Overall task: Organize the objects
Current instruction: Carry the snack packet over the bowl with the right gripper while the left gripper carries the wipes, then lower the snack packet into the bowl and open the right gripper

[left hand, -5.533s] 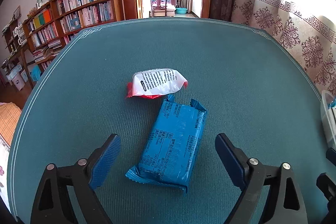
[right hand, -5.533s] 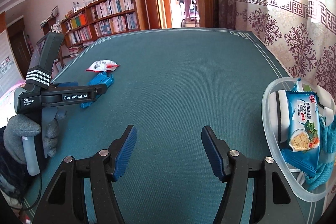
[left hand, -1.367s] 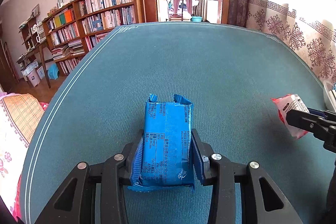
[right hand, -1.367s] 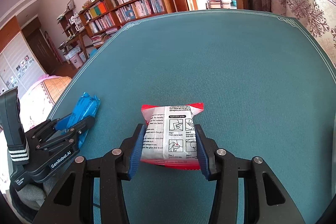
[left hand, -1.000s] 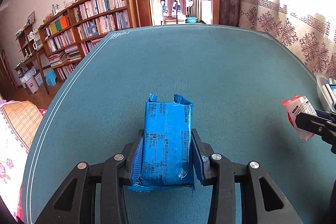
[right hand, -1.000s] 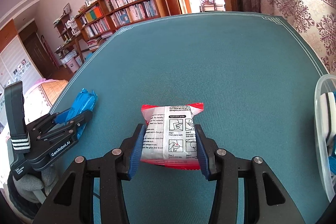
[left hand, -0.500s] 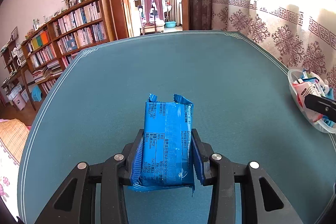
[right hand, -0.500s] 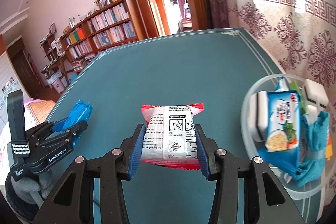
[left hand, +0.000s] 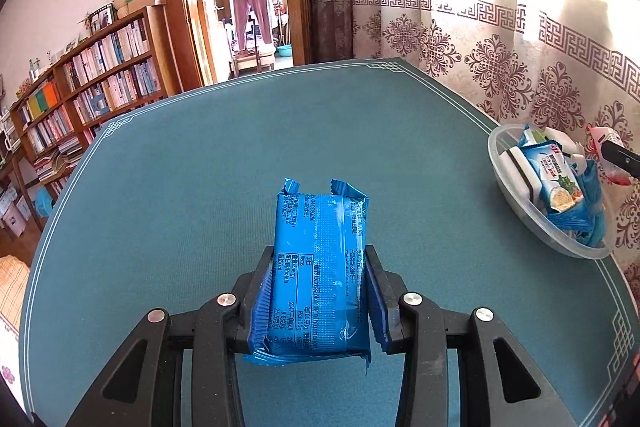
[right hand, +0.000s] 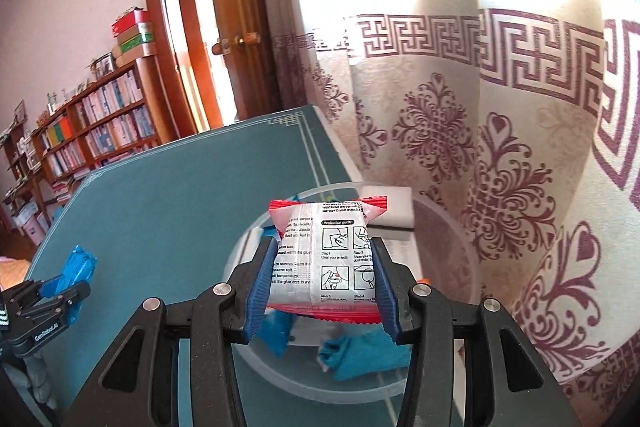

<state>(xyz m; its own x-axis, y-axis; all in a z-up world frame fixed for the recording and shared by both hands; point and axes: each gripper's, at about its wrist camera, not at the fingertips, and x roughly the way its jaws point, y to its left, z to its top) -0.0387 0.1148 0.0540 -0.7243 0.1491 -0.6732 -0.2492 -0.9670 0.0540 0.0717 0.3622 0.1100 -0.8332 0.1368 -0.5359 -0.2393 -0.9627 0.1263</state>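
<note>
My left gripper (left hand: 320,291) is shut on a blue snack packet (left hand: 318,267), held above the teal table (left hand: 180,187). My right gripper (right hand: 324,279) is shut on a white packet with red ends (right hand: 326,259) and hangs right over the clear plastic bowl (right hand: 280,367). In the left wrist view that bowl (left hand: 520,203) stands at the table's right edge, with the right gripper and its packet (left hand: 604,147) above its far side. The left gripper with the blue packet (right hand: 74,271) shows at the lower left of the right wrist view.
The bowl holds a cracker packet (left hand: 558,179), a white and black sponge (left hand: 516,163) and a blue cloth (right hand: 368,351). A patterned curtain (right hand: 500,167) hangs close behind the bowl. A bookshelf (left hand: 84,91) and an open door (left hand: 256,15) lie beyond the table.
Both grippers have swung to the right with their packets. The right one has gone from over the table to right above the bowl. The bowl has come into the left wrist view.
</note>
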